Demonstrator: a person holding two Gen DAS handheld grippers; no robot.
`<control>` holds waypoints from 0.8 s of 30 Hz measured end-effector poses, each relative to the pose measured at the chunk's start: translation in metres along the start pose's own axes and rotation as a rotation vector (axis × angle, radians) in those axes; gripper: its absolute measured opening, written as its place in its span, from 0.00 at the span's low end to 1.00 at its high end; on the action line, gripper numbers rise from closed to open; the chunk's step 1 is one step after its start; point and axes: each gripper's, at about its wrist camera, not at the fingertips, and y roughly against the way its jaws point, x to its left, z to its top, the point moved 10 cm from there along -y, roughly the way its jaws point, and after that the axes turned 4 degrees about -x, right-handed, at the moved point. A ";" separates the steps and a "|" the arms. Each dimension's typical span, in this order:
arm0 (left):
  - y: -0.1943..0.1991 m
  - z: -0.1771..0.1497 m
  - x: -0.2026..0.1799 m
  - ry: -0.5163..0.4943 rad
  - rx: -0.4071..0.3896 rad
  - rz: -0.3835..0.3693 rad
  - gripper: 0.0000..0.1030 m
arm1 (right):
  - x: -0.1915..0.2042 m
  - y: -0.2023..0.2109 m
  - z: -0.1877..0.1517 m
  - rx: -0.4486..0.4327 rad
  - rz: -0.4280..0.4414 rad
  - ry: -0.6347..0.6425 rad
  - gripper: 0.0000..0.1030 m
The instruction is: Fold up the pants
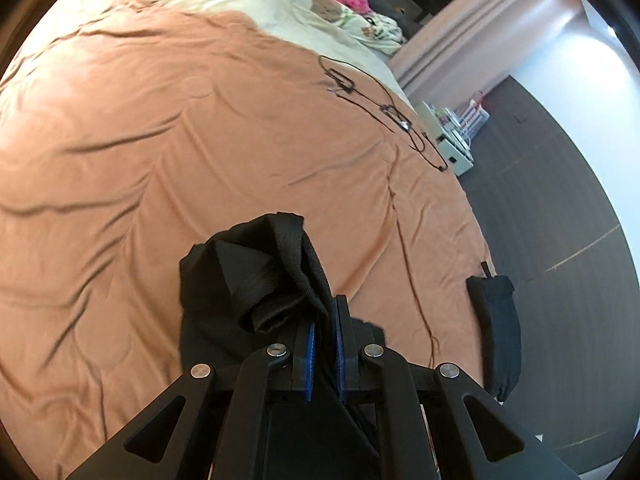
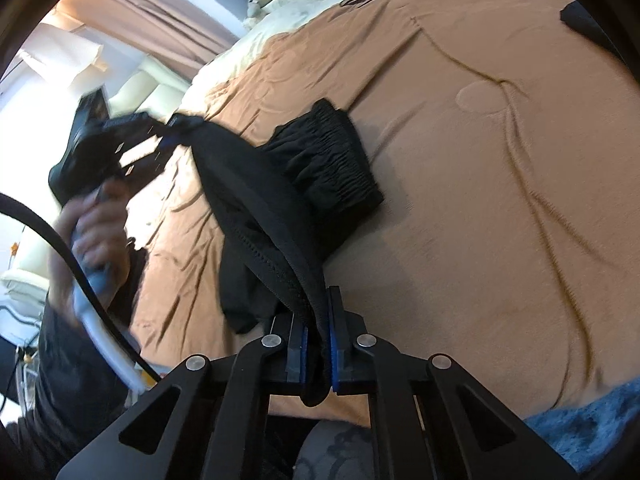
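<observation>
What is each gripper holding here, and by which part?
Both hold the black pants: the left gripper and the right gripper each pinch a fabric edge; which part cannot be told.

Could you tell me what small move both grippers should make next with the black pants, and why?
Probably lower both together: the left gripper and right gripper each pinch the pants, held above the bedspread while the waistband rests on it.

Each camera rides close behind its own fingers, looking down along them at the orange bedspread (image 1: 160,140). The left wrist view faces the pillow end and floor; the right wrist view faces across the bed, apparently toward the curtains (image 2: 160,12). Both share the black pants (image 2: 280,216) and bedspread.
</observation>
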 end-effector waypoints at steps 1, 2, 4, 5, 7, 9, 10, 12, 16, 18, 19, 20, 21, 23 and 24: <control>-0.003 0.002 -0.004 -0.010 0.006 -0.001 0.08 | 0.002 0.001 -0.002 0.005 0.011 0.001 0.04; -0.010 0.004 -0.010 -0.025 0.018 -0.001 0.08 | 0.003 0.001 -0.002 0.007 0.017 0.002 0.04; -0.020 0.004 -0.017 -0.047 0.039 0.002 0.08 | 0.005 0.000 -0.005 0.015 0.022 0.007 0.04; -0.029 0.004 -0.023 -0.062 0.055 0.003 0.08 | 0.005 -0.001 -0.006 0.017 0.024 0.007 0.04; -0.039 0.001 -0.031 -0.085 0.079 0.006 0.09 | 0.004 -0.001 -0.008 0.020 0.016 0.007 0.04; -0.051 -0.002 -0.038 -0.106 0.100 0.019 0.17 | -0.001 -0.001 -0.007 0.019 0.009 -0.002 0.04; -0.056 -0.004 -0.040 -0.112 0.111 0.019 0.33 | -0.005 0.001 -0.006 0.015 0.007 -0.012 0.04; -0.057 -0.005 -0.044 -0.122 0.106 0.014 0.57 | -0.013 0.003 -0.004 0.009 -0.004 -0.030 0.04; -0.050 -0.009 -0.033 -0.140 0.096 0.043 0.64 | -0.026 0.004 -0.003 0.011 -0.018 -0.062 0.04; -0.046 -0.014 -0.019 -0.119 0.109 0.056 0.64 | -0.028 0.004 -0.003 0.018 -0.014 -0.076 0.04; -0.044 -0.015 -0.013 -0.114 0.111 0.066 0.64 | -0.028 0.002 -0.004 0.021 -0.014 -0.079 0.04; -0.040 -0.018 -0.003 -0.113 0.114 0.086 0.64 | -0.028 0.001 -0.005 0.023 -0.015 -0.080 0.04; -0.038 -0.021 0.004 -0.114 0.116 0.098 0.64 | -0.028 0.001 -0.005 0.026 -0.013 -0.083 0.04; -0.032 -0.026 0.017 -0.114 0.125 0.119 0.64 | -0.028 0.001 -0.006 0.034 -0.003 -0.086 0.04; -0.029 -0.031 0.024 -0.110 0.132 0.129 0.64 | -0.028 0.002 -0.007 0.037 0.001 -0.089 0.04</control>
